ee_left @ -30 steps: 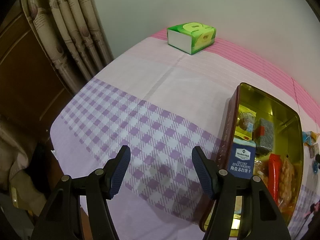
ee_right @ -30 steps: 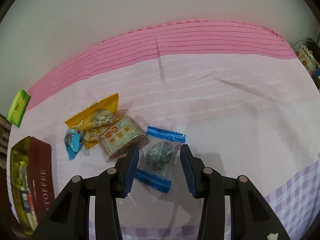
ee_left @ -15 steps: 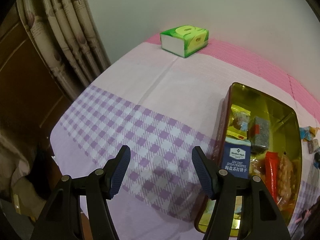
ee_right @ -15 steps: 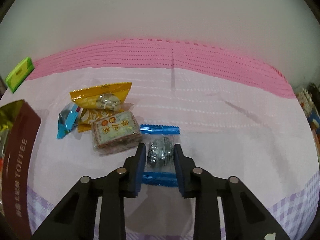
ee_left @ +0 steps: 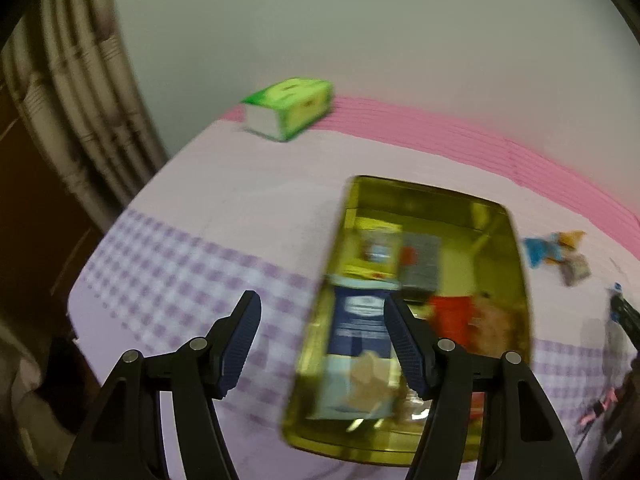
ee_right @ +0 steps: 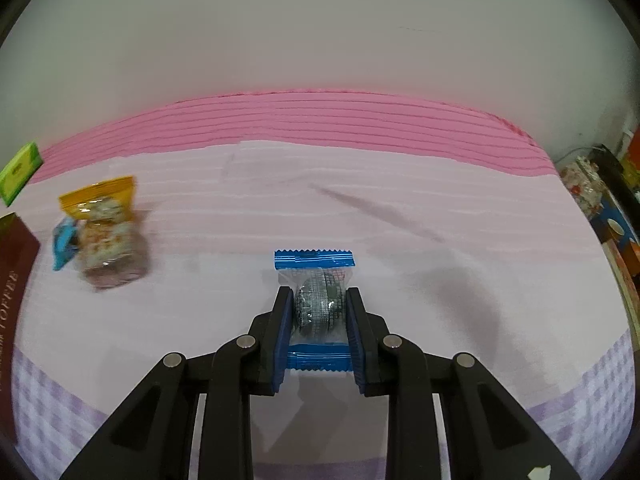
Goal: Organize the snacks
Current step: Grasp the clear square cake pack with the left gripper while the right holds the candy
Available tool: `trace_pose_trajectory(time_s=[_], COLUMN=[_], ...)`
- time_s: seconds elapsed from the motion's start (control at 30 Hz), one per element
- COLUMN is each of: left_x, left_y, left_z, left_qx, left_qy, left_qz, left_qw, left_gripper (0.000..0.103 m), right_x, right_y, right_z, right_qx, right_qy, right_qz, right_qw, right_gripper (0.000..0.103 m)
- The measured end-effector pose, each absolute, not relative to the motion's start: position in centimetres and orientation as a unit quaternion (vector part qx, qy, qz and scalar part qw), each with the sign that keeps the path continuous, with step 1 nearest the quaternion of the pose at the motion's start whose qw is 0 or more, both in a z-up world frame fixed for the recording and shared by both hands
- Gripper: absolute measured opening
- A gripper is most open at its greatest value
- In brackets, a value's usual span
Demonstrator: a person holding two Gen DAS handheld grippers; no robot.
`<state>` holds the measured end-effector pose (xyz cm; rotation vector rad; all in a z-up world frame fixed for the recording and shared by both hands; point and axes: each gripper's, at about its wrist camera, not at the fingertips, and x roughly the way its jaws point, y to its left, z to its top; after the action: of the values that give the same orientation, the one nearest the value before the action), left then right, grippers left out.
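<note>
My right gripper [ee_right: 319, 312] is shut on a clear snack packet with blue ends [ee_right: 318, 304], held just above the pink cloth. A small pile of loose snacks lies to its left: a yellow packet [ee_right: 100, 200], a blue one [ee_right: 64, 242] and a clear cracker pack [ee_right: 110, 250]. In the left wrist view the gold tin [ee_left: 516, 236] sits on the cloth, holding a blue cracker box [ee_left: 358, 324], a red packet [ee_left: 450, 314] and other snacks. My left gripper [ee_left: 320, 334] stands open and empty over the tin's left rim.
A green tissue box [ee_left: 290, 108] rests at the far corner by the wall. Curtains [ee_left: 80, 92] hang at the left past the table's edge. The tin's brown side [ee_right: 12, 280] shows at the left of the right wrist view. Cluttered items [ee_right: 608, 216] sit beyond the table's right end.
My right gripper closed on the blue-ended packet and carried it right, away from the pile. My left gripper swung right, so the tin now lies under its fingers.
</note>
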<state>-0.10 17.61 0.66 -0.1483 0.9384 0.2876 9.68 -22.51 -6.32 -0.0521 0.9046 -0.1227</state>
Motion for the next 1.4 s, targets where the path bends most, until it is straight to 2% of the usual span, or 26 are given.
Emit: trace_pose_trajectory(time_s=[0.53, 0.8, 1.0, 1.4], left_x=[6.9, 9.3, 10.9, 15.0], left_y=[2.2, -2.6, -6.5, -10.0], left_z=[2.2, 0.5, -1.2, -4.7], left_qx=[-0.008, -0.036, -0.042, -0.032], left_qy=[0.461, 0.480, 0.480, 0.490], left_qz=[-0.020, -0.070, -0.099, -0.057], left_qw=[0.887, 0.874, 0.871, 0.869], left_gripper=[0.065, 0.066, 0.071, 0.072], right_x=[9.1, 9.3, 9.3, 9.3], right_y=[-27.2, -28.0, -28.1, -28.1], right_z=[-6.1, -6.2, -6.1, -6.1], right_qx=[-0.028, -0.014, -0.011, -0.007], right_qy=[0.438, 0.440, 0.440, 0.441], right_qz=[-0.057, -0.050, -0.048, -0.047], right_qw=[0.897, 0.897, 0.896, 0.897], right_gripper=[0.025, 0.025, 0.026, 0.026])
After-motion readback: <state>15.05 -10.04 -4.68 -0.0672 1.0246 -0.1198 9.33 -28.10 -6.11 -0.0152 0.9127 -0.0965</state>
